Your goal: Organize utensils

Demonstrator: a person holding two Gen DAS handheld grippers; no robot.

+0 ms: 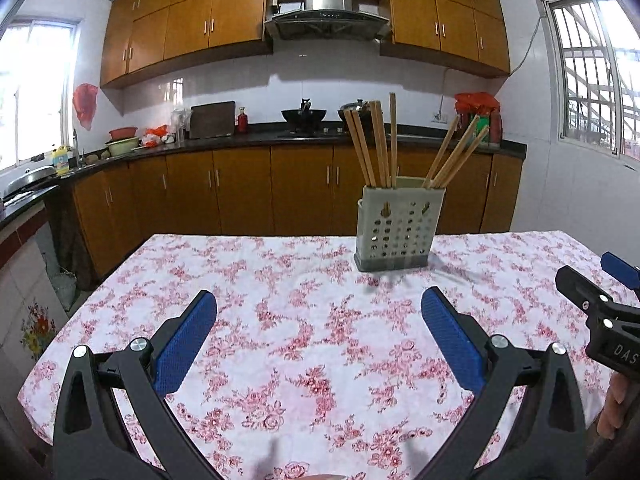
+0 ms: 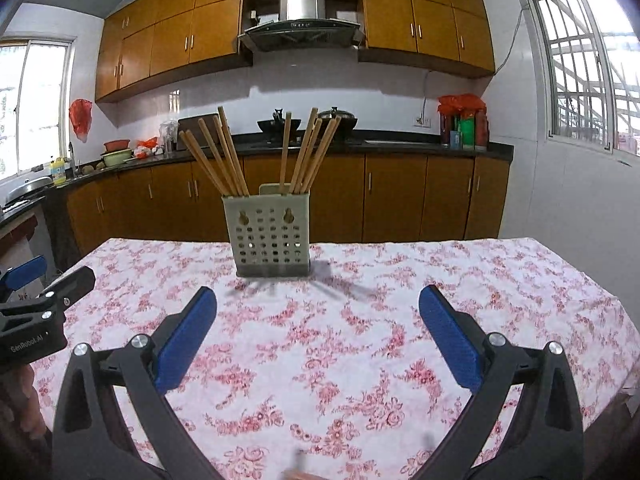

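Observation:
A pale perforated utensil holder stands upright on the floral tablecloth, at the far side of the table. Several wooden chopsticks stand in it, fanned left and right. The holder also shows in the right wrist view with its chopsticks. My left gripper is open and empty, hovering over the cloth short of the holder. My right gripper is open and empty too, to the holder's right and nearer me. Each gripper shows at the edge of the other's view.
The table is covered by the pink-flowered cloth. Behind it run brown kitchen cabinets and a dark counter with a wok, bowls and bottles. Windows are at the left and right walls.

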